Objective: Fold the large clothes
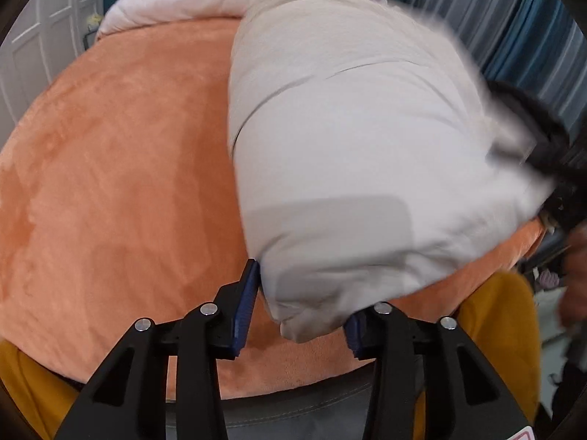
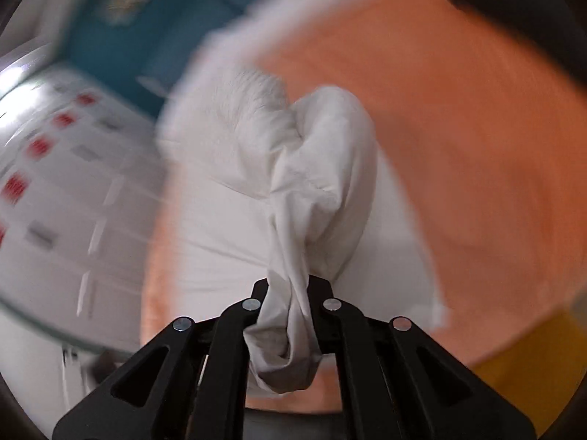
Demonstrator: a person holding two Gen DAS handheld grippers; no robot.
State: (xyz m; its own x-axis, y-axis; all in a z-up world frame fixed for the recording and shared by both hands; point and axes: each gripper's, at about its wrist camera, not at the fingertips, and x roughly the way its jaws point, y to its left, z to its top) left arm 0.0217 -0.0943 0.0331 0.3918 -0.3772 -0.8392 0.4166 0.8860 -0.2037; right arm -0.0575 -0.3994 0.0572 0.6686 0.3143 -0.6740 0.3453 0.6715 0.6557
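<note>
A large white garment (image 1: 348, 154) lies in a long bulky fold on the orange bed cover (image 1: 110, 183). My left gripper (image 1: 297, 311) is open, its blue pads (image 1: 244, 315) on either side of the garment's near corner without pinching it. The right gripper shows blurred at the garment's right edge in the left wrist view (image 1: 543, 168). In the right wrist view my right gripper (image 2: 290, 293) is shut on a bunched white fold of the garment (image 2: 304, 201), which hangs through the jaws; this view is motion-blurred.
A pink-white duvet (image 1: 183, 3) is bunched at the bed's far end. White cupboard doors (image 1: 44, 36) stand at left, striped curtains (image 1: 513, 18) at right. A yellow sheet (image 1: 495, 311) hangs at the near bed edge. A white cabinet with red marks (image 2: 55, 168) is left of the bed.
</note>
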